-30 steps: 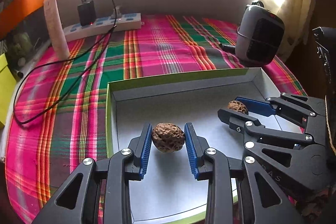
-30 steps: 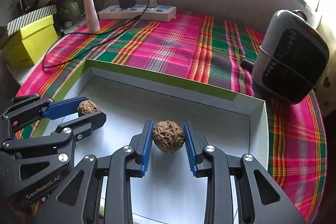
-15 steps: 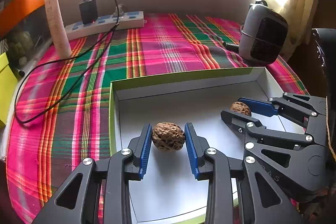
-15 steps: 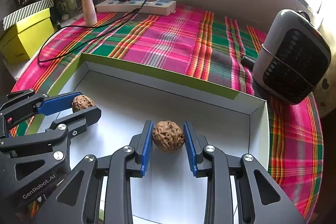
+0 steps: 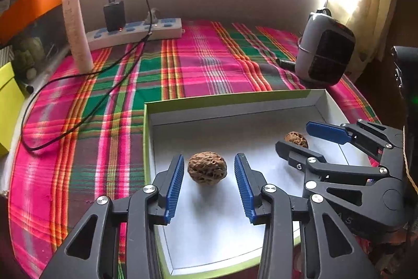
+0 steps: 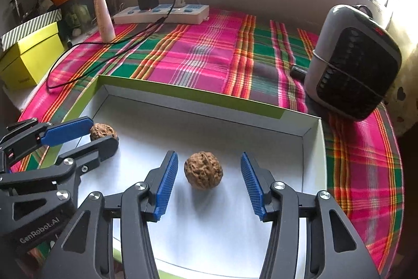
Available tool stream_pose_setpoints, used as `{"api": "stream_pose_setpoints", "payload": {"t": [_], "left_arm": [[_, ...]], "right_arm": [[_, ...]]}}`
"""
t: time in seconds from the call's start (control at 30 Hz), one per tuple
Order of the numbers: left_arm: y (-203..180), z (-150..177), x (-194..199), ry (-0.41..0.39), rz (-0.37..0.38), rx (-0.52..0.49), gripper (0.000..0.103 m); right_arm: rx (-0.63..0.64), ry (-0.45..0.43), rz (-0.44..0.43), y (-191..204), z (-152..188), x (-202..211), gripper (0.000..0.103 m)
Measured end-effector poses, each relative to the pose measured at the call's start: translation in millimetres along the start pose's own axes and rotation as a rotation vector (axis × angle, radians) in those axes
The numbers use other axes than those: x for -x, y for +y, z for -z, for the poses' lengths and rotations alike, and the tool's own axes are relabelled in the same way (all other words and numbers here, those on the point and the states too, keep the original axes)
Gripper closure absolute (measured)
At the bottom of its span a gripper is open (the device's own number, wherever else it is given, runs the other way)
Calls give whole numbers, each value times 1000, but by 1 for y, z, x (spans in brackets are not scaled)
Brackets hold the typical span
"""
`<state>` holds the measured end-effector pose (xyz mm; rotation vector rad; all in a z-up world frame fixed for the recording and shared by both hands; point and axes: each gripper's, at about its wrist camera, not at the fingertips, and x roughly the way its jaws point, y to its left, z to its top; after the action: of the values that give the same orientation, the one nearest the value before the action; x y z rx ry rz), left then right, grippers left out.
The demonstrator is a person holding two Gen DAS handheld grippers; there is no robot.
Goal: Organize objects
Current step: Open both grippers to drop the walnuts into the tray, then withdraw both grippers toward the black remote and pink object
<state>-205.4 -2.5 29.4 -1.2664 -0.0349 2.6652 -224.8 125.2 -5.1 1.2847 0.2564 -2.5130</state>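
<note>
Two walnuts lie on the white floor of a shallow green-rimmed box (image 5: pixel 224 98) (image 6: pixel 183 92). My left gripper (image 5: pixel 207 169) is open, and the left walnut (image 5: pixel 207 168) rests free between its blue pads. My right gripper (image 6: pixel 206 171) is open too, with the right walnut (image 6: pixel 203 170) lying between its pads, nearer the left pad. Each gripper shows in the other's view: the right gripper (image 5: pixel 297 139) straddles its walnut (image 5: pixel 296 139), and the left gripper (image 6: pixel 98 131) straddles its walnut (image 6: pixel 103 131).
The box sits on a pink and green plaid cloth (image 5: pixel 109 96). A grey heater (image 6: pixel 352 62) stands at the right. A power strip (image 5: pixel 135 33) with a charger and black cable, a white tube (image 5: pixel 77 33) and a yellow box (image 6: pixel 31 56) stand behind and left.
Both grippers have opened and let go of their walnuts, which now rest on the box floor. Both have also drawn back a little.
</note>
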Motion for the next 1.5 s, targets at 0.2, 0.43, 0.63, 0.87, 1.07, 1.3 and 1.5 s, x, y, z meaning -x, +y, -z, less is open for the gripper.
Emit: {"api": "stream_pose_setpoints", "payload": {"t": [0.2,0.43,0.63,0.87,1.07,1.3,1.5], "left_arm": [[-3,6,17,-21,20,-9,57],[-2,20,42,-53,17,16,56],[-6,38,64,-75,11,21,56],[-12,56,87,-114,-12,19,55],[-16,73,99,-126,-29,12,54],[-6,93,102,-109,-15,58,51],[5,112,101,-85,6,111,46]], "right_arm": [[-37,-33,-8,-1,8,18,52],[-66,-83,-10,0,22,45,52],[-82,-127,-8,4,39,66,52],[-125,-162,-12,1,62,87,52],[-126,-189,-1,-1,83,100,52],[-123,-224,14,-7,109,115,52],[-146,-216,25,-18,127,117,52]]}}
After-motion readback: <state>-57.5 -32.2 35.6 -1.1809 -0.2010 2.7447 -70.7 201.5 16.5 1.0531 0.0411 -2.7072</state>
